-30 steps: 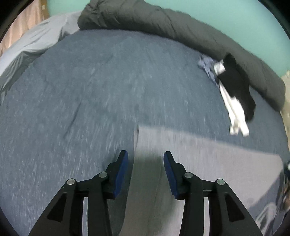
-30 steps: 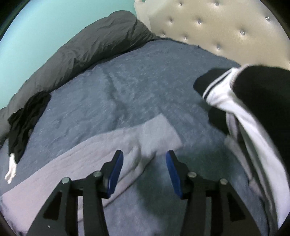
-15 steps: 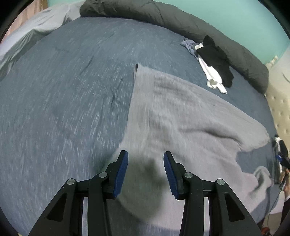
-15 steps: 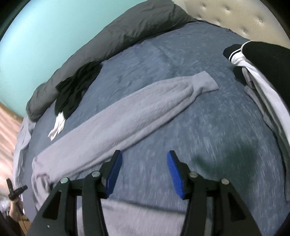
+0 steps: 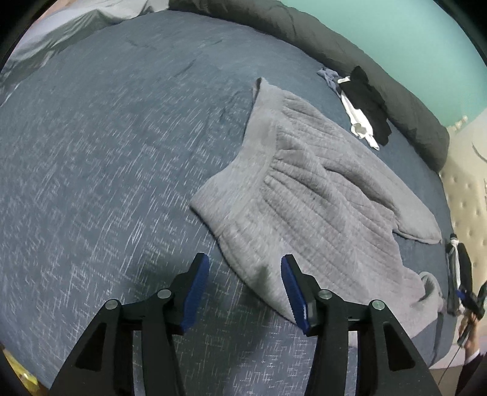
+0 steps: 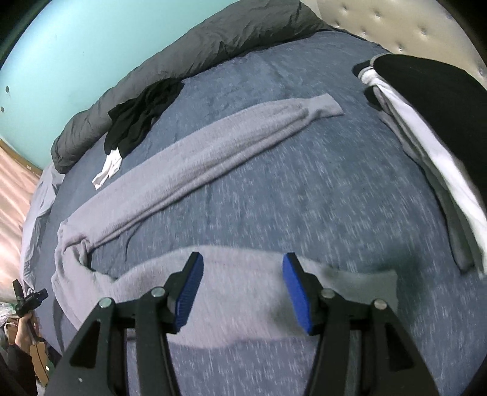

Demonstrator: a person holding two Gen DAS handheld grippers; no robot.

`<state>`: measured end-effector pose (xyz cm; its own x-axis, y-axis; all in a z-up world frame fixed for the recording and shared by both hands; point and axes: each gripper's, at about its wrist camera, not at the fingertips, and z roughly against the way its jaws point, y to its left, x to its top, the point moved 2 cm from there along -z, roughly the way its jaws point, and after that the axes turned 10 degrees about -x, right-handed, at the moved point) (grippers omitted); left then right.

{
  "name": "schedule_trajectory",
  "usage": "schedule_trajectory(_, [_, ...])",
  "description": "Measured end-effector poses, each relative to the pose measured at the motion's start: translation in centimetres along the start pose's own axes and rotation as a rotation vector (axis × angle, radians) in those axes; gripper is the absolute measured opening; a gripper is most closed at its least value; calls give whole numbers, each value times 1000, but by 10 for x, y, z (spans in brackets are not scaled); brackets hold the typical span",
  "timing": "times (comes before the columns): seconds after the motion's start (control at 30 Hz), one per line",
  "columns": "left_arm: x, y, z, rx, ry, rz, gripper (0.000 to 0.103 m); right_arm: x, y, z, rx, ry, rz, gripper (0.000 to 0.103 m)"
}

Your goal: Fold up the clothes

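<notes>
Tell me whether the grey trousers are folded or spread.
Spread: the grey trousers lie flat on the bed, legs apart.

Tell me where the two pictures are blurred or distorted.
Left wrist view: the blue bedspread is streaked by motion blur and the fisheye lens bulges it. Right wrist view: the near leg of the grey trousers is smeared, while the far leg looks sharper.

I have open blue bedspread (image 5: 100, 182) to the left of the grey sweater (image 5: 307, 189). Far edge is blocked by the rolled duvet (image 5: 334, 45) and black clothes (image 5: 368, 100). On my right a black-and-white pile (image 6: 426, 121) crowds the headboard (image 6: 395, 21).
</notes>
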<state>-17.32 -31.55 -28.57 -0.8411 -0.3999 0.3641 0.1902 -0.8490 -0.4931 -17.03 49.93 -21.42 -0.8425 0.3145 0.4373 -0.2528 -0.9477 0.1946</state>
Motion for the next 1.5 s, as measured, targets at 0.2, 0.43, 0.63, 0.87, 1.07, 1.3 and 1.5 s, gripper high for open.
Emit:
schedule_trajectory(0.2, [-3,12,-13,2,-12,58,54,-20,-6,-2,-22,23,9,58])
schedule_trajectory(0.43, [3,20,-37,-17,-29,100,52,-28,-14,-16,-54,55,3,58])
schedule_trajectory(0.63, [6,21,-47,-27,-27,86,16,-25,-23,-24,-76,61,1,58])
schedule_trajectory(0.87, [12,4,-29,-4,-56,9,6,-23,-58,-18,-110,45,-68,64])
schedule_trajectory(1.07, [21,-6,-10,-1,-91,-17,6,-25,-86,-9,-191,49,-94,68])
schedule_trajectory(1.3, [25,-4,-2,5,-110,14,6,-34,-105,-33,-222,120,-120,71])
schedule_trajectory(1.5, [26,-7,1,3,-129,13,6,-40,-100,-53,-203,135,-91,57])
